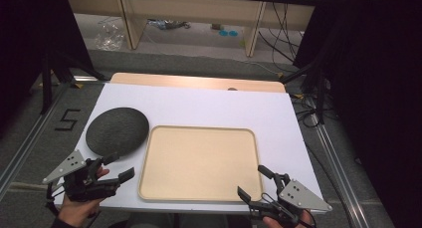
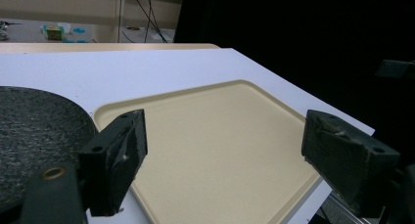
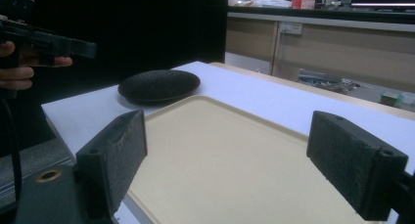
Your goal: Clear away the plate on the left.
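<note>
Beige tray (image 1: 199, 163) flat, long axis across table, left tool (image 1: 118, 167) wide, right tool (image 1: 255, 180) wide, both empty.

Matt beige plastic-looking tray (image 1: 199, 163) at centre frame, smooth, dark grey round mat (image 1: 117, 131) at its left, coarse felt-like weave, white tabletop (image 1: 199, 106) smooth and matt, pale wood edge at the top, black rough-faced gripper pads (image 2: 128, 145)

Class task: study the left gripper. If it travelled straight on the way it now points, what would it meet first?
Most likely the beige tray: the left gripper has its open jaws framing the tray's surface, with the dark round mat off to one side. Its height above the table is hard to judge, so it might pass over the tray.
</note>
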### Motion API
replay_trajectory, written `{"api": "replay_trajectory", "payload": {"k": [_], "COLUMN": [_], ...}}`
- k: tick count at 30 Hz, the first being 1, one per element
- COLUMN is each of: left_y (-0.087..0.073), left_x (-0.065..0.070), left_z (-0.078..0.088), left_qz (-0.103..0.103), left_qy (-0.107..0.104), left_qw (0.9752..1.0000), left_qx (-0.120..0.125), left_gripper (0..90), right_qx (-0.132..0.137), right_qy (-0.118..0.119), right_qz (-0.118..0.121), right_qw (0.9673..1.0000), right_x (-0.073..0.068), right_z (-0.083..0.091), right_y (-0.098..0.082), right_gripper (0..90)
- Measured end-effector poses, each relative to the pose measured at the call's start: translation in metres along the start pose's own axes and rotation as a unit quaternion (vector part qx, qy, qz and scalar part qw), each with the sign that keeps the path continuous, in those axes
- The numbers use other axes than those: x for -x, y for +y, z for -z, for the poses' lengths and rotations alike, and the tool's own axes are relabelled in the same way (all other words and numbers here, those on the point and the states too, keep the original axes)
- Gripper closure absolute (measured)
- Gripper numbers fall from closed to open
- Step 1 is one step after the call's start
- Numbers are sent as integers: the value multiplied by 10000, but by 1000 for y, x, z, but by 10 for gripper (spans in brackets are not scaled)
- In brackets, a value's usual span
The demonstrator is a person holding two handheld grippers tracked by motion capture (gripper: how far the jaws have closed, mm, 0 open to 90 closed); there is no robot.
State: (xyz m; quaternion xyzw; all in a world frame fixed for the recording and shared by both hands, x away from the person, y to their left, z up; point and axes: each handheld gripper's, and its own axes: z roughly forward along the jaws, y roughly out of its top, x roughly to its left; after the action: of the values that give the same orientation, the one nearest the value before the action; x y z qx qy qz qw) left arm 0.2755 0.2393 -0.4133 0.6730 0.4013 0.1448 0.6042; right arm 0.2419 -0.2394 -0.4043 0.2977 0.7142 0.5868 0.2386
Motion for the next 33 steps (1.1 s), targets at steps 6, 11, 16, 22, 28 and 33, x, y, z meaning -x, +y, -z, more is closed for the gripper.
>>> {"api": "replay_trajectory", "payload": {"k": [6, 11, 16, 22, 28, 33], "left_y": [0, 0, 0, 0, 0, 0], "left_x": [-3, -5, -10, -20, -27, -34], "left_z": [0, 0, 1, 1, 0, -2], "left_qz": [34, 66, 84, 233, 252, 334], "left_qy": [43, 138, 222, 390, 550, 648], "left_qw": [10000, 9999, 9997, 9990, 9982, 9973], "left_qx": [-35, -41, -43, -5, -21, -48], "left_gripper": [172, 172, 172, 172, 172, 171], "right_qx": [57, 52, 55, 30, 68, 25], "right_qy": [-67, -57, -39, 6, 101, 74], "right_qz": [6, 20, 39, 27, 34, 62], "right_qw": [10000, 10000, 10000, 10000, 9999, 10000], "right_x": [0, 0, 0, -1, 0, 0], "right_z": [1, 0, 0, 1, 1, 2], "right_y": [0, 0, 0, 1, 2, 2], "right_gripper": [161, 160, 159, 159, 159, 159]}}
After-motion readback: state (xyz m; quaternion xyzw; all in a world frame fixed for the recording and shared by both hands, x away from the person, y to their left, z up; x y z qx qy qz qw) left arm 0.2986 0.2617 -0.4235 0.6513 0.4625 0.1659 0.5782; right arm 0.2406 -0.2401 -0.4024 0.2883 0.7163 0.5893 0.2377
